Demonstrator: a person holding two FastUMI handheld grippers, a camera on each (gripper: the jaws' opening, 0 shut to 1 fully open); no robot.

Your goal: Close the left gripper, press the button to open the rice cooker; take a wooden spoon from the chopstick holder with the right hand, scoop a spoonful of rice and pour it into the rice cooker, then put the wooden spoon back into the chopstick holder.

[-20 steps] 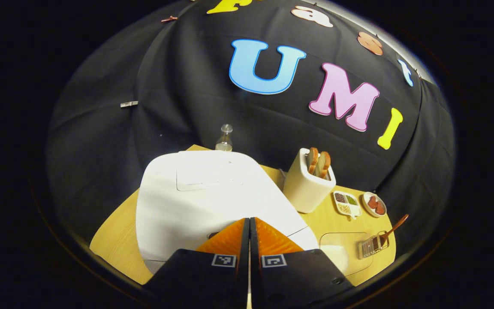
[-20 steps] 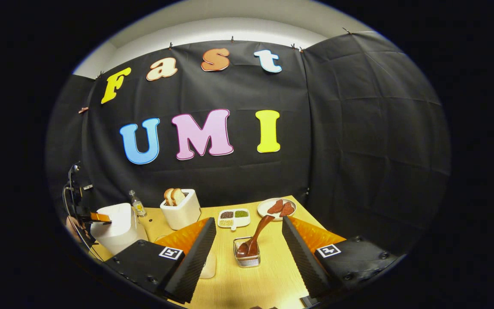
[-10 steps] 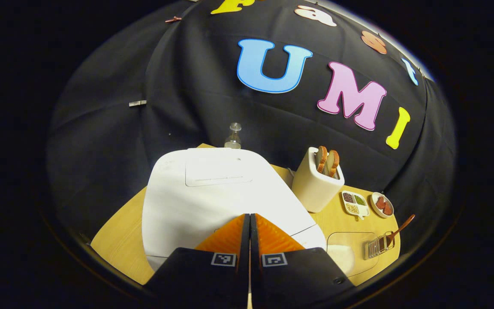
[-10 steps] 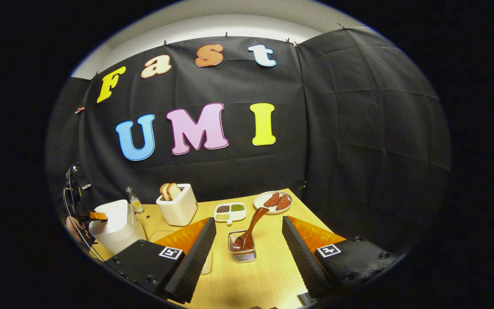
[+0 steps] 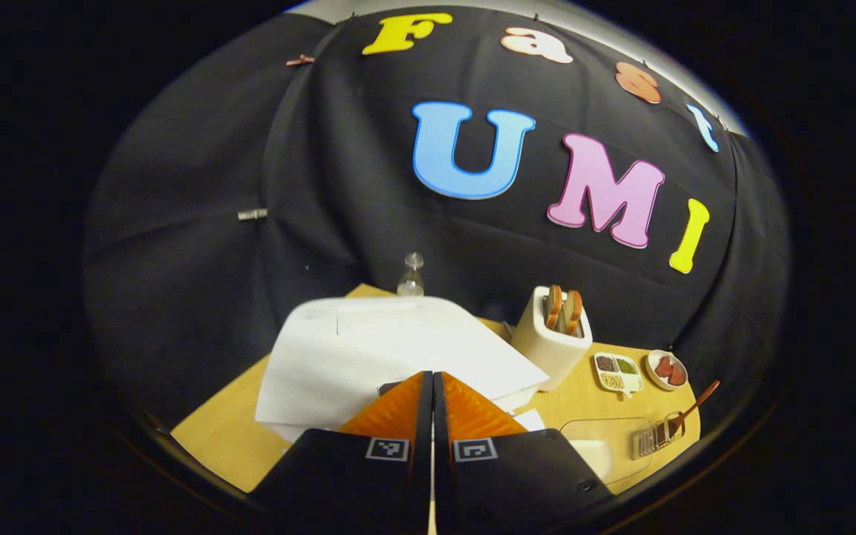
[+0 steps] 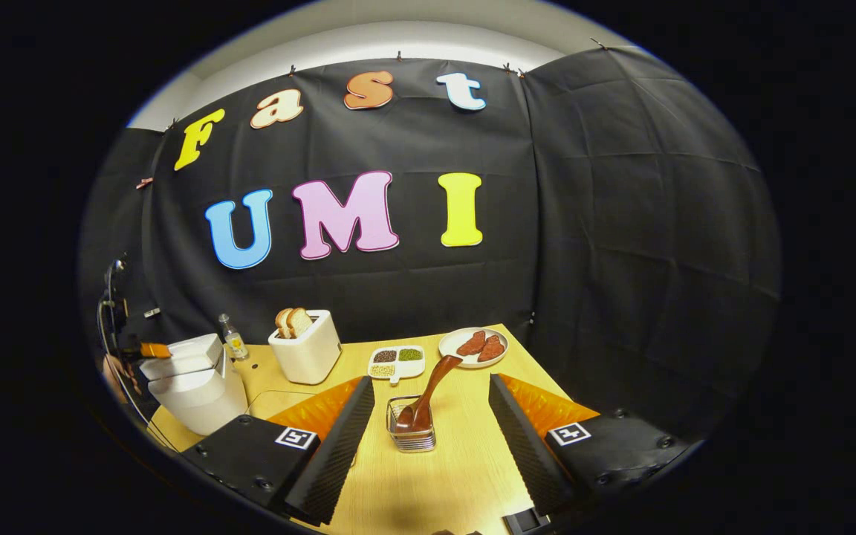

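The left tool has its orange fingers pressed together with nothing between them, its tips at the front of the white rice cooker, whose lid stands lifted off the body in a gap that reads clearly in the right gripper view. The right tool hangs wide open, empty, its two fingers flanking the chopstick holder without touching it.

The wooden spoon leans in that small clear holder, bowl down, handle rising toward the far right. It looks light, stiff and smooth, so a slip is likely if it is pinched near the rounded end; a hold on the middle of the handle, above the holder's rim, seems best. The holder itself looks light enough to tip or drag along if the spoon is pulled sideways.

The wooden surface is flat and pale. On it also stand a white toaster with bread slices, a divided dish of grains, a plate of reddish pieces, a small bottle and a clear container just beside the cooker. Black cloth walls close the booth on all sides.
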